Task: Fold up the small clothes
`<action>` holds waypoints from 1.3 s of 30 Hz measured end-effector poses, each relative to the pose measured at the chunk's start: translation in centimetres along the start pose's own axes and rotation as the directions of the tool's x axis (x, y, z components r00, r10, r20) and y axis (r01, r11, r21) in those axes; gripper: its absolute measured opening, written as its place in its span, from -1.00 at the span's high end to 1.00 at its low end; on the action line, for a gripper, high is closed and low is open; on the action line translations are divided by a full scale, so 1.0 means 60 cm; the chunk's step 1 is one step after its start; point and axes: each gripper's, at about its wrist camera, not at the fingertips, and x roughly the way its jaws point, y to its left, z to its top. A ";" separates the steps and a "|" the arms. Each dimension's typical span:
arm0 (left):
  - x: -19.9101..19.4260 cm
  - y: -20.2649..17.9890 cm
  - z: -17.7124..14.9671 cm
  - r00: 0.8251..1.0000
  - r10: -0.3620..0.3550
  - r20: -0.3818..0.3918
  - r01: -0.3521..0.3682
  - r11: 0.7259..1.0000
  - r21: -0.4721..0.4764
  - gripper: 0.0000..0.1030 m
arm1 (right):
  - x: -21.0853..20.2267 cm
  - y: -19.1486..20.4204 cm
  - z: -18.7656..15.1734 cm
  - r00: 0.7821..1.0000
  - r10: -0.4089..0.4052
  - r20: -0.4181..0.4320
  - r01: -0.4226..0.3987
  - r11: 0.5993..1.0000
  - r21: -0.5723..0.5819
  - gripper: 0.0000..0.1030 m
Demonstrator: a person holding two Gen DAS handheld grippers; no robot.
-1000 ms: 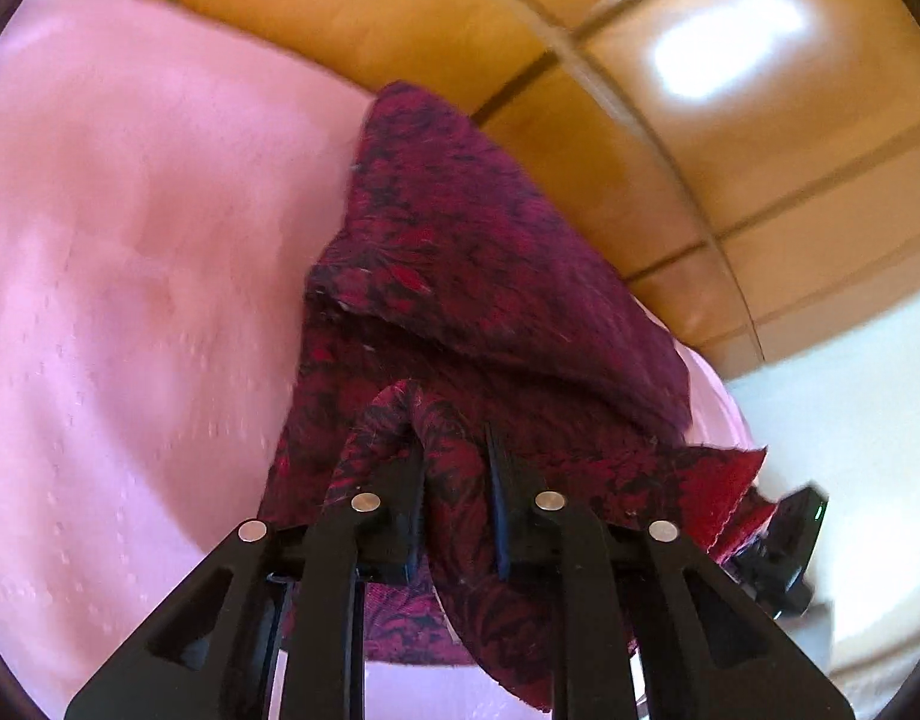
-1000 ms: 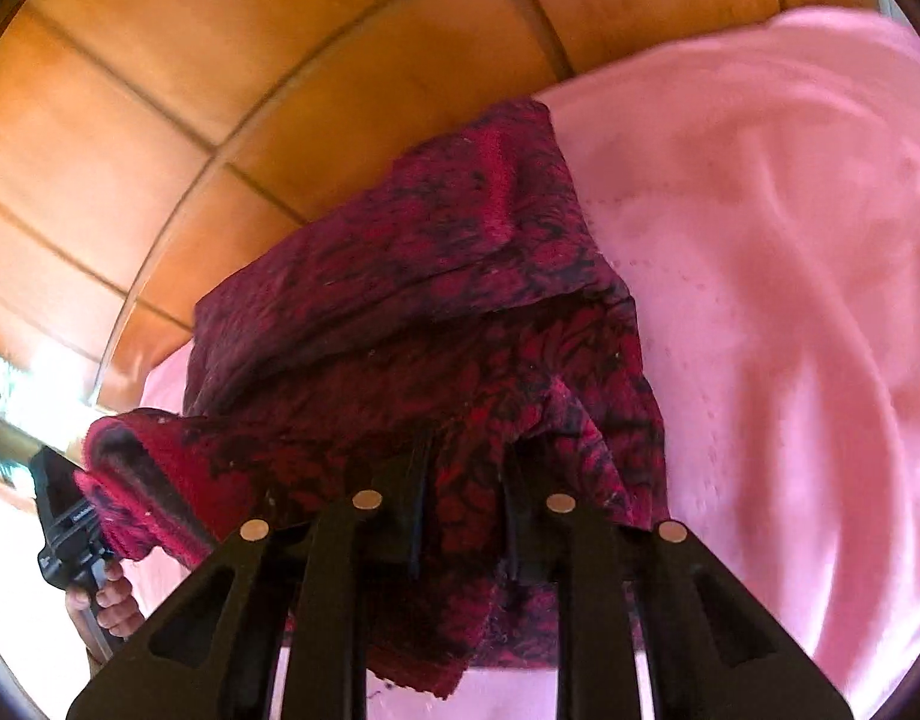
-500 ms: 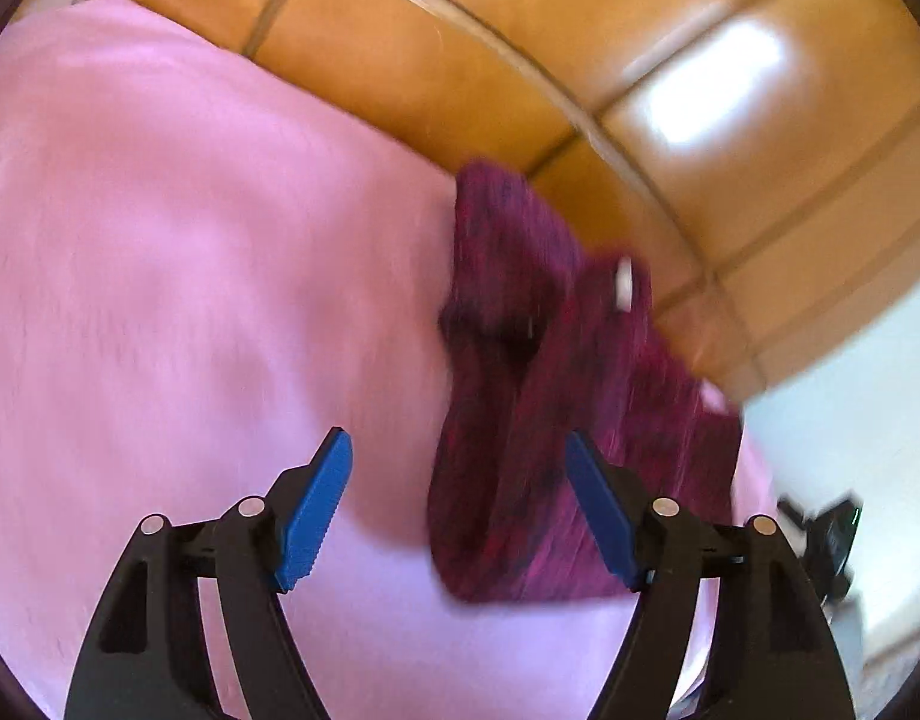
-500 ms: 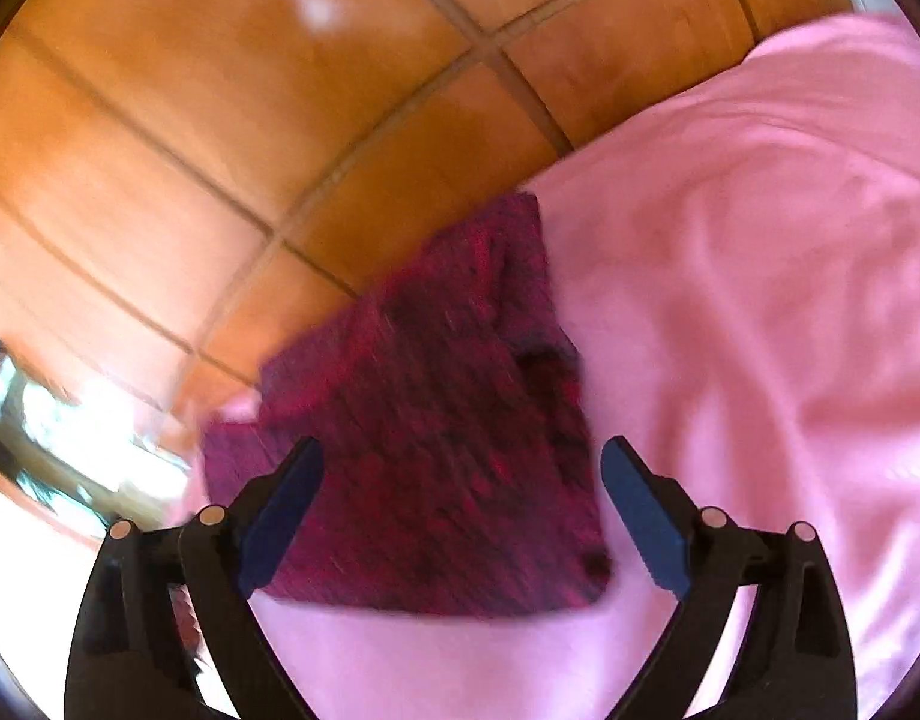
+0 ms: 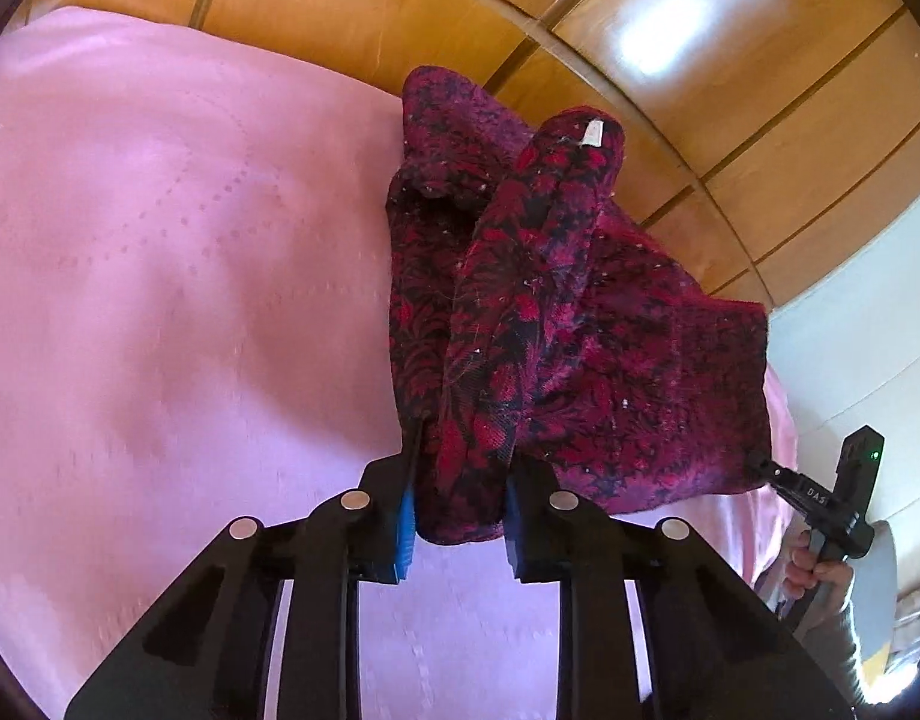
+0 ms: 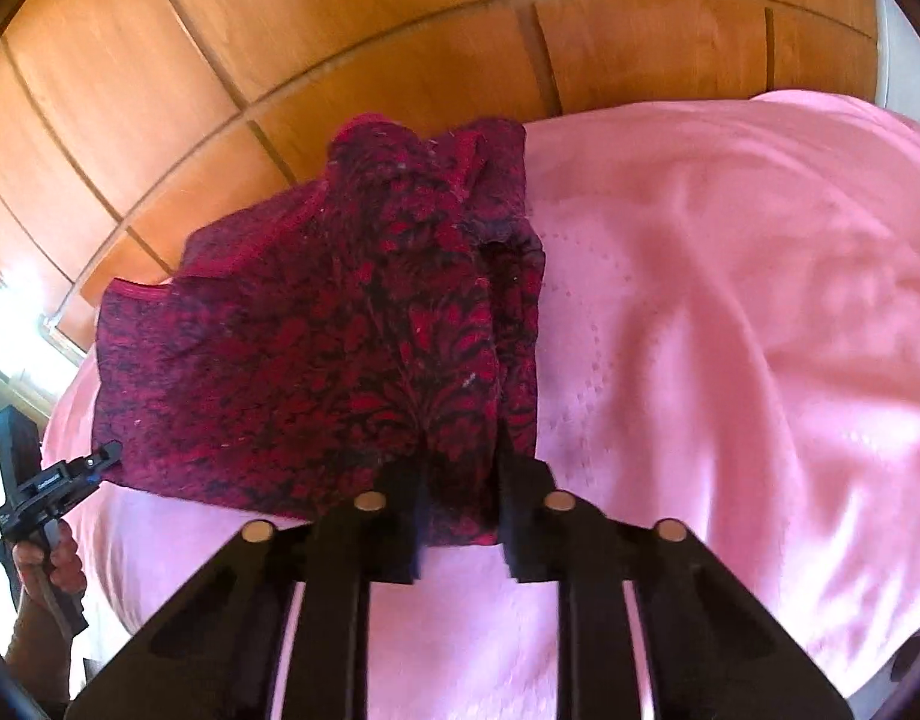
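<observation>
Both grippers pinch the cloth's near corners

Left gripper (image 5: 460, 516) and right gripper (image 6: 460, 516) each clench the cloth (image 5: 556, 324), which trails ahead of the fingers over the sheet (image 5: 159, 270); lift evenly, keep the edge taut.

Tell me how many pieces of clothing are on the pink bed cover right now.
1: a dark red patterned garment on the pink bed cover near the wooden wall, gripped by the left gripper and right gripper. Folds may hide others.

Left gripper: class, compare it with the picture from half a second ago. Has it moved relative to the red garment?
Yes. The left gripper has come forward to the red garment on the pink sheet, and its jaws have shut on the near edge.
</observation>
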 end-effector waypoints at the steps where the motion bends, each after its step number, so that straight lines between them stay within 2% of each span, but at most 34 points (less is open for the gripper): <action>1: -0.007 -0.002 -0.003 1.000 -0.009 0.004 0.009 1.000 -0.004 0.60 | -0.001 0.000 -0.001 1.000 0.008 0.003 -0.008 1.000 0.000 0.79; 8: -0.038 -0.001 -0.028 0.999 -0.046 -0.022 0.046 0.999 -0.026 0.61 | -0.048 -0.016 -0.022 0.997 0.074 -0.027 -0.074 0.997 0.023 0.80; 13: -0.064 0.004 -0.071 0.996 -0.065 -0.057 0.061 0.996 -0.071 0.61 | -0.076 -0.032 -0.078 0.988 0.088 -0.129 -0.087 0.996 0.010 0.80; 15: -0.073 -0.002 -0.092 0.997 -0.035 -0.063 0.032 0.998 -0.057 0.58 | -0.074 -0.039 -0.093 0.983 0.089 -0.163 -0.086 0.996 0.025 0.80; 17: -0.076 -0.024 -0.093 0.997 0.053 -0.054 -0.053 0.999 0.015 0.50 | -0.068 -0.038 -0.092 0.984 0.070 -0.165 -0.068 0.997 0.022 0.78; 18: -0.077 -0.033 -0.087 0.995 0.098 -0.035 -0.097 0.994 0.041 0.49 | -0.063 -0.035 -0.080 0.985 0.071 -0.158 -0.067 0.997 0.035 0.72; 19: -0.080 -0.040 -0.080 0.992 0.122 -0.012 -0.121 0.991 0.061 0.48 | -0.066 -0.033 -0.077 0.987 0.063 -0.148 -0.058 0.998 0.035 0.56; 20: -0.086 -0.049 -0.064 0.990 0.142 0.023 -0.143 0.986 0.087 0.28 | -0.066 -0.029 -0.066 0.991 0.034 -0.126 -0.030 0.999 0.031 0.39; 21: -0.091 -0.056 -0.053 0.985 0.163 0.062 -0.169 0.980 0.103 -0.01 | -0.072 -0.027 -0.051 0.996 0.013 -0.087 -0.012 1.000 0.020 0.01; 23: -0.104 -0.066 -0.029 0.967 0.205 0.153 -0.226 0.964 0.139 -0.10 | -0.079 -0.013 -0.028 0.999 0.001 -0.036 -0.001 1.000 -0.008 -0.01; 25: -0.099 -0.077 -0.011 0.958 0.224 0.177 -0.253 0.953 0.164 -0.10 | -0.080 0.009 -0.006 1.000 -0.030 0.010 0.030 0.998 -0.058 -0.01; 27: -0.089 -0.089 0.007 0.939 0.268 0.215 -0.311 0.928 0.205 -0.10 | -0.076 0.037 0.007 0.997 -0.060 0.048 0.066 0.990 -0.121 -0.07; 30: -0.071 -0.119 0.019 0.920 0.300 0.254 -0.369 0.881 0.297 -0.10 | -0.053 0.071 0.022 0.992 -0.099 0.082 0.113 0.974 -0.195 -0.18; 32: -0.070 -0.134 0.018 0.917 0.298 0.265 -0.380 0.854 0.356 -0.10 | -0.032 0.088 0.025 0.991 -0.104 0.083 0.119 0.970 -0.211 -0.20; 35: -0.044 -0.148 0.031 0.918 0.311 0.246 -0.388 0.832 0.396 -0.10 | -0.002 0.103 0.021 0.993 -0.098 0.066 0.111 0.968 -0.225 -0.25; 37: -0.017 -0.152 0.045 0.907 0.349 0.238 -0.419 0.813 0.404 -0.10 | 0.025 0.118 0.010 0.989 -0.137 0.062 0.149 0.949 -0.277 -0.52; 39: -0.012 -0.155 0.043 0.896 0.371 0.246 -0.443 0.798 0.409 -0.14 | 0.059 0.129 -0.008 0.982 -0.184 0.030 0.183 0.922 -0.342 -0.72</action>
